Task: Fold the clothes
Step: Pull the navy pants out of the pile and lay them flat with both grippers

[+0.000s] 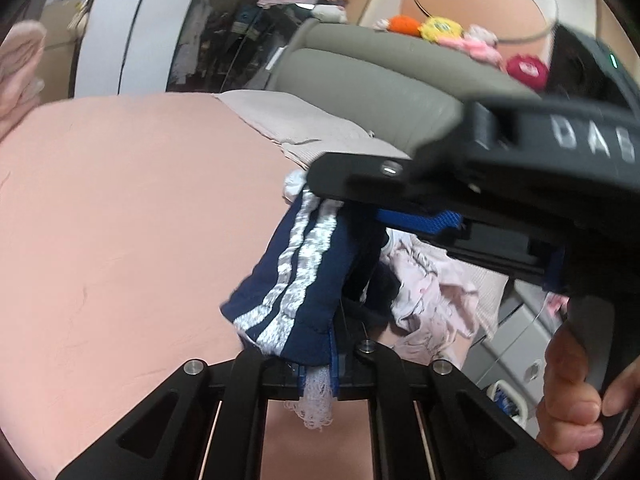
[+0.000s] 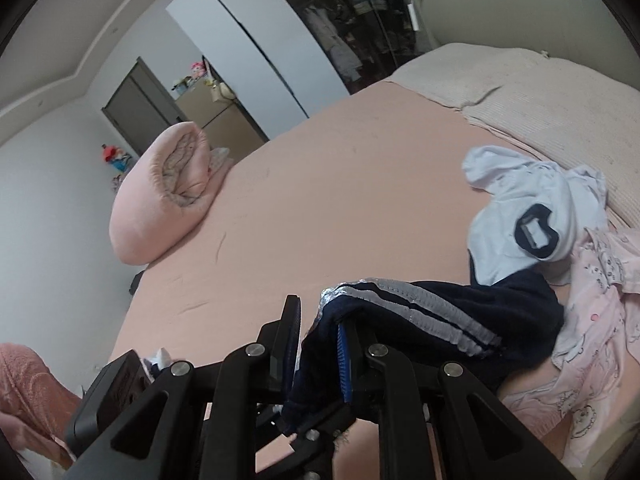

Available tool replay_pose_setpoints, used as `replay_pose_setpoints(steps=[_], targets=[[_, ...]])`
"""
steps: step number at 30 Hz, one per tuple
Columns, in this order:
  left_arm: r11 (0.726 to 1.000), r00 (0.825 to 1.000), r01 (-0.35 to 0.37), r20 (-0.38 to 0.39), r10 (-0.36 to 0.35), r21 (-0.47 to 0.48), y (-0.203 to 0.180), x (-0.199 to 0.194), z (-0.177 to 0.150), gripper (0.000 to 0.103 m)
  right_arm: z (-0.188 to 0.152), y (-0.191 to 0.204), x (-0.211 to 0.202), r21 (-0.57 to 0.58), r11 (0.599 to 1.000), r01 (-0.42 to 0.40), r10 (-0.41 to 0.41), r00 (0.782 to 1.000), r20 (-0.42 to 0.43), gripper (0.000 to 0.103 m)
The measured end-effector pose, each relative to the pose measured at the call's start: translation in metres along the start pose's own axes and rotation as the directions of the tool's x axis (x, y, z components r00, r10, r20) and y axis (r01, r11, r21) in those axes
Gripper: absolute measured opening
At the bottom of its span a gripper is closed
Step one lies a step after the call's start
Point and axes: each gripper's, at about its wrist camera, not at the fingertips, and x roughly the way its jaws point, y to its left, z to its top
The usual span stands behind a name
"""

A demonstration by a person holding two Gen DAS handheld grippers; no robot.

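A navy garment (image 1: 304, 280) with two silvery white stripes hangs between both grippers above the pink bed sheet (image 1: 120, 220). In the left wrist view my left gripper (image 1: 316, 360) is shut on its lower edge, and a bit of white lace trim (image 1: 316, 404) pokes out below the fingers. My right gripper (image 1: 352, 204) pinches the upper edge, with a person's hand (image 1: 572, 392) on its handle. In the right wrist view the right gripper (image 2: 320, 328) is shut on the navy garment (image 2: 460, 312), which trails right onto a heap of clothes. The left gripper's body (image 2: 108, 392) shows at lower left.
A white shirt (image 2: 520, 216) and pink printed pyjamas (image 2: 592, 320) lie heaped on the bed's right side. A rolled pink quilt (image 2: 160, 200) sits at the far left edge. A beige blanket (image 2: 540, 100) covers the head end below a grey headboard (image 1: 360, 92) topped with plush toys (image 1: 444, 30).
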Motion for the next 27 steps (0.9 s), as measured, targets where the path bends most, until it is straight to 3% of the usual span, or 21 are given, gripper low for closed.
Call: replay_pose_setpoints(steps=[9, 19, 25, 27], targets=[[0.997, 0.999, -0.030, 0.029, 0.032, -0.078, 0.037, -0.025, 0.006, 0.007, 0.004, 0.025, 0.012, -0.030, 0.997, -0.065, 0.064, 0.997, -0.040, 0.015], [0.982, 0.987, -0.122, 0.083, 0.135, -0.142, 0.085, -0.062, 0.016, 0.007, 0.013, 0.084, 0.038, -0.132, 0.975, -0.179, 0.163, 0.979, -0.119, 0.015], [0.969, 0.978, -0.194, 0.047, 0.203, -0.154, 0.103, -0.075, 0.008, 0.007, 0.000, 0.099, 0.051, -0.175, 0.962, -0.210, 0.181, 0.969, -0.167, 0.015], [0.968, 0.980, -0.190, 0.024, 0.196, -0.167, 0.106, -0.074, 0.000, 0.007, -0.007, 0.097, 0.055, -0.183, 0.962, -0.205, 0.171, 0.968, -0.185, 0.015]])
